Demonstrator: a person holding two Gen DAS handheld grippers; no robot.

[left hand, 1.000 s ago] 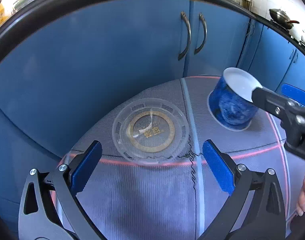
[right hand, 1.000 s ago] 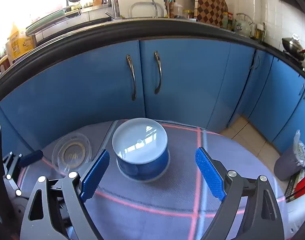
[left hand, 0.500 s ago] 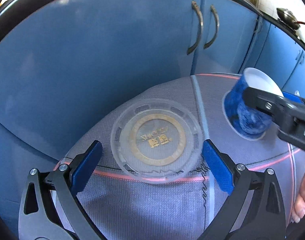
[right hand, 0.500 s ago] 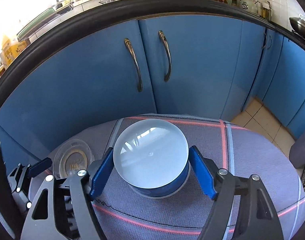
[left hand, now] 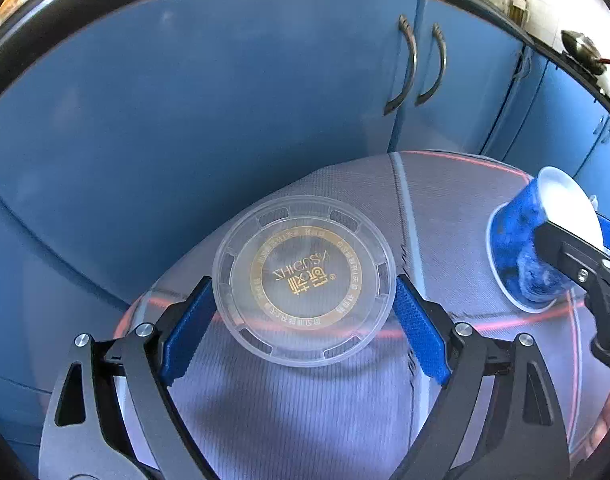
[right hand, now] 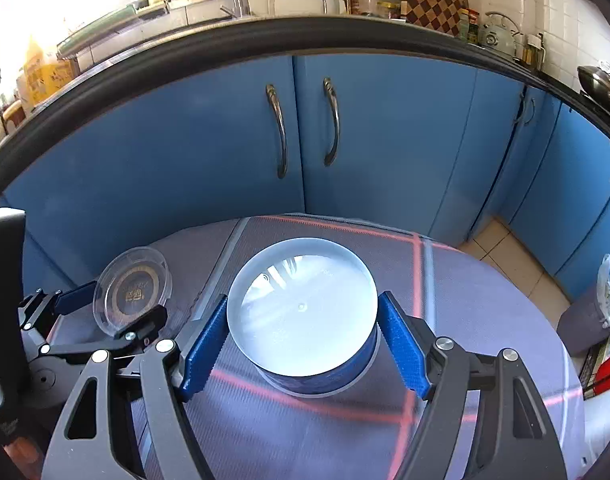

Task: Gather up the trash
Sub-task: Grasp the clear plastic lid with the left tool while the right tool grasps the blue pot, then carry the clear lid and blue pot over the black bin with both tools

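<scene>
A clear round lid (left hand: 305,280) with a gold ring print sits between the blue pads of my left gripper (left hand: 305,284). The jaws are closing, and both pads touch its rim. In the right wrist view the lid (right hand: 133,292) tilts up off the cloth in my left gripper (right hand: 113,308). A blue bowl (right hand: 305,320) with a flat white top face stands to the right. My right gripper (right hand: 305,300) is shut on it, one pad on either side. The left wrist view shows the bowl (left hand: 521,248) at the far right, with a right finger (left hand: 573,256) across it.
A grey woven cloth with red lines (left hand: 305,420) covers the round table. Blue cupboard doors with metal handles (right hand: 305,128) stand close behind it. A grey bin with a plastic bag (right hand: 593,320) is on the tiled floor at the right.
Both grippers moved forward around their things and narrowed their jaws. The left pads met the lid's rim and it tipped up. The right pads closed on the bowl.
</scene>
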